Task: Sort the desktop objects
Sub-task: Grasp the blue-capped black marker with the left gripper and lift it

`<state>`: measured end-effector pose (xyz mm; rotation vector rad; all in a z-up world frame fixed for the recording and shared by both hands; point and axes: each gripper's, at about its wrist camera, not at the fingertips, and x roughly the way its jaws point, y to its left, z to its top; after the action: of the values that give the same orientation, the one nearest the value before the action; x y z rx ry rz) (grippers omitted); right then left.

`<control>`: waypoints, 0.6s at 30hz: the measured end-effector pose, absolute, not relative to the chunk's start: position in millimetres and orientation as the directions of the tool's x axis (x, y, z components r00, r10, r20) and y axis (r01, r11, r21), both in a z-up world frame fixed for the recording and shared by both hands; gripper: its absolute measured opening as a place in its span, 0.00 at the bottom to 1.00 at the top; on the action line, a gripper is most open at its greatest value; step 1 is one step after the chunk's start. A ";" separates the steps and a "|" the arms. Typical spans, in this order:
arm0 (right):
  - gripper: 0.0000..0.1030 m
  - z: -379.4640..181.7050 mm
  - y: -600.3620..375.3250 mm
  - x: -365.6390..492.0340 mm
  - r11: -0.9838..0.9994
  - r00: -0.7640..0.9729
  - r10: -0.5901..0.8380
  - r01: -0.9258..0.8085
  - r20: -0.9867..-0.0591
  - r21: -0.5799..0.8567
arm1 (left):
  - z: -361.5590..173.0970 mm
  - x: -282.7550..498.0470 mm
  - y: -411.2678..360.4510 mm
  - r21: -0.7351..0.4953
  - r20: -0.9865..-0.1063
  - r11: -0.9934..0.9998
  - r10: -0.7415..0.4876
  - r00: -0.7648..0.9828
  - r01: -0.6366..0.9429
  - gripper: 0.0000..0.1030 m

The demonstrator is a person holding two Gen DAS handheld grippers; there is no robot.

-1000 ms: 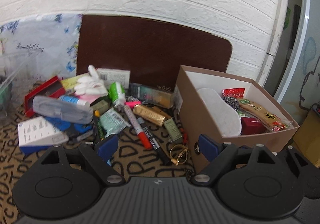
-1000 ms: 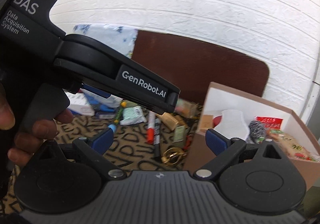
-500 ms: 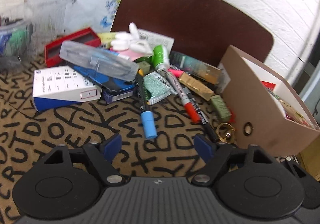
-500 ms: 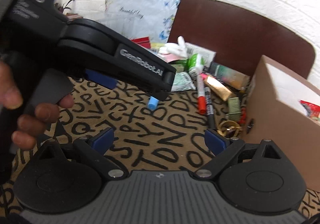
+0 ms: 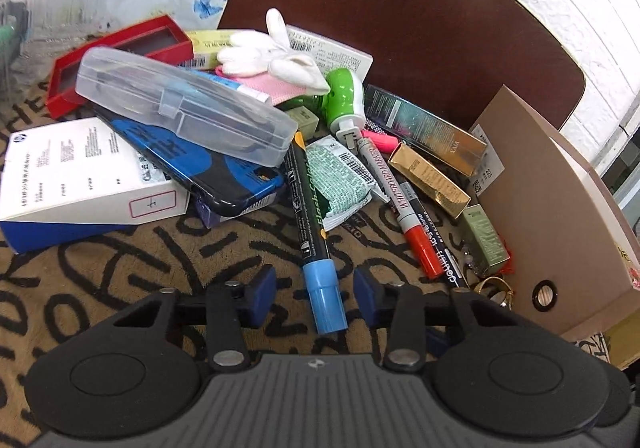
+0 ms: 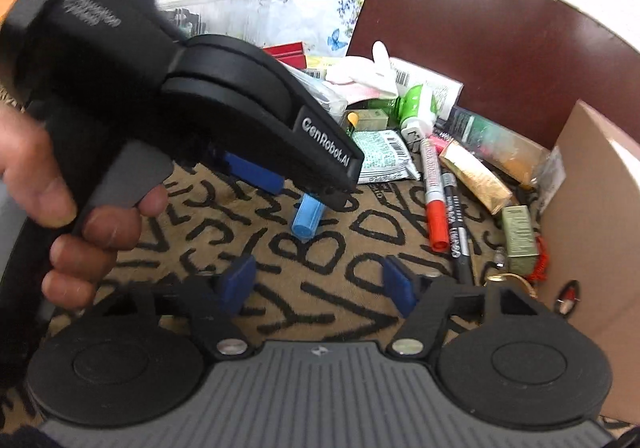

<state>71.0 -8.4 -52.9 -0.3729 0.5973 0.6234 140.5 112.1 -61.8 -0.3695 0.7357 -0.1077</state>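
Clutter of small desk items covers a tan mat (image 5: 100, 268) printed with black letters. In the left wrist view, the left gripper (image 5: 314, 296) sits at the lower centre, its jaws partly open after just closing in; the blue cap of a black marker (image 5: 310, 208) lies between the blue pads (image 5: 260, 294), with a gap on each side, so nothing is gripped. The marker's body runs up toward the centre of the frame, into the pile.

At the right edge stands a brown cardboard box (image 5: 560, 208); from this angle only its outer wall and a sliver of red at the rim show, so its contents cannot be made out. A clear plastic case (image 5: 180, 104), left of centre, rests on a blue and black case, with dark items blurred inside. A red box (image 5: 116, 60) with a window lid lies at the upper left.

In the right wrist view, the right gripper (image 6: 318, 286) hangs over bare mat at the lower centre, jaws partly open after just narrowing, holding nothing. A person's hand (image 6: 72, 220) at the left grips the other tool's handle.
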 end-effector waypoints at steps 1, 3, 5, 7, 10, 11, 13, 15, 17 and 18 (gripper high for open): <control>0.54 -53.8 -7.1 75.2 0.756 0.647 0.438 -0.641 -0.624 -0.133 | -62.5 142.5 113.0 -0.368 -0.634 0.929 -0.228 0.739 -0.029 0.41; 0.51 -55.5 -3.7 83.0 0.755 0.635 0.451 -0.647 -0.628 -0.112 | -62.9 147.1 113.9 -0.370 -0.630 0.929 -0.229 0.742 -0.028 0.41; 0.48 -55.7 0.1 88.0 0.753 0.631 0.458 -0.650 -0.626 -0.104 | -62.6 152.6 114.0 -0.370 -0.629 0.929 -0.227 0.743 -0.030 0.41; 0.47 -56.4 4.5 94.7 0.754 0.633 0.459 -0.649 -0.623 -0.104 | -62.8 159.1 113.7 -0.365 -0.629 0.930 -0.224 0.744 -0.029 0.41; 0.41 -57.6 9.2 103.2 0.751 0.630 0.469 -0.653 -0.618 -0.095 | -63.9 167.0 112.9 -0.352 -0.632 0.936 -0.218 0.743 -0.026 0.32; 0.37 -58.1 8.9 104.4 0.752 0.631 0.474 -0.653 -0.614 -0.090 | -65.0 168.8 112.7 -0.352 -0.636 0.936 -0.218 0.740 -0.026 0.22; 0.32 -58.6 7.1 105.9 0.754 0.630 0.477 -0.652 -0.613 -0.083 | -66.6 168.5 112.8 -0.368 -0.630 0.930 -0.240 0.739 -0.012 0.20; 0.20 -57.7 4.1 101.5 0.746 0.617 0.488 -0.662 -0.617 -0.072 | -66.1 164.8 109.7 -0.365 -0.624 0.931 -0.252 0.739 0.009 0.20; 0.18 -56.3 0.1 95.1 0.741 0.609 0.490 -0.667 -0.624 -0.070 | -64.9 158.7 104.0 -0.355 -0.631 0.935 -0.254 0.733 0.018 0.20; 0.18 -55.1 -3.6 91.1 0.739 0.603 0.494 -0.671 -0.627 -0.063 | -64.0 153.7 101.1 -0.353 -0.631 0.935 -0.257 0.732 0.024 0.20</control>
<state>91.1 -3.6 -55.1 -0.3073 0.6240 0.6865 153.7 101.1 -64.0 -0.3345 0.7370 -0.1579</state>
